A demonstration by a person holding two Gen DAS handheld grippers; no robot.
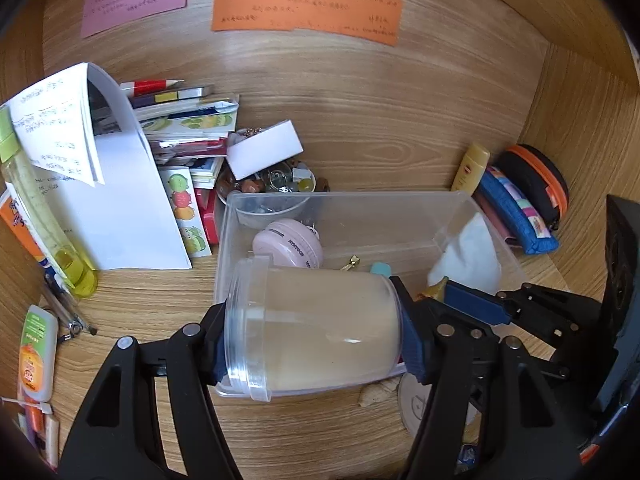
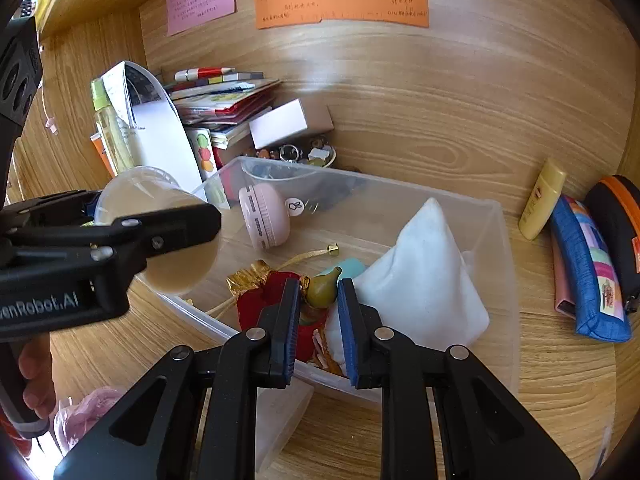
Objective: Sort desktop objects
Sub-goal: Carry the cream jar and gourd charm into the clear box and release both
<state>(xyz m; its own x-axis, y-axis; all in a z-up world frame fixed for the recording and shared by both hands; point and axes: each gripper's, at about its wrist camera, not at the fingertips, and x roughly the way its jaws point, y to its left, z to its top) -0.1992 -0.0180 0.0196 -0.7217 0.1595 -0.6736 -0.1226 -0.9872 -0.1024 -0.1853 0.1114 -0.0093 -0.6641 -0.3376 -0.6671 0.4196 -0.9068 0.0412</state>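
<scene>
Translucent frosted plastic jar [image 1: 316,332], round with a clear screw lid, lies on its side pinched lid to base in the left gripper [image 1: 312,340], hanging over the near-left corner of the clear plastic storage bin [image 1: 404,208]. It looks light and stiff but smooth, so likely slippery; the end-to-end hold seems sound, since the curved wall could roll. The right gripper [image 2: 318,308] hovers narrowly parted over the bin, holding nothing, astride a small olive-green pear-shaped trinket [image 2: 324,290] beside a white cloth pouch [image 2: 424,280].
</scene>
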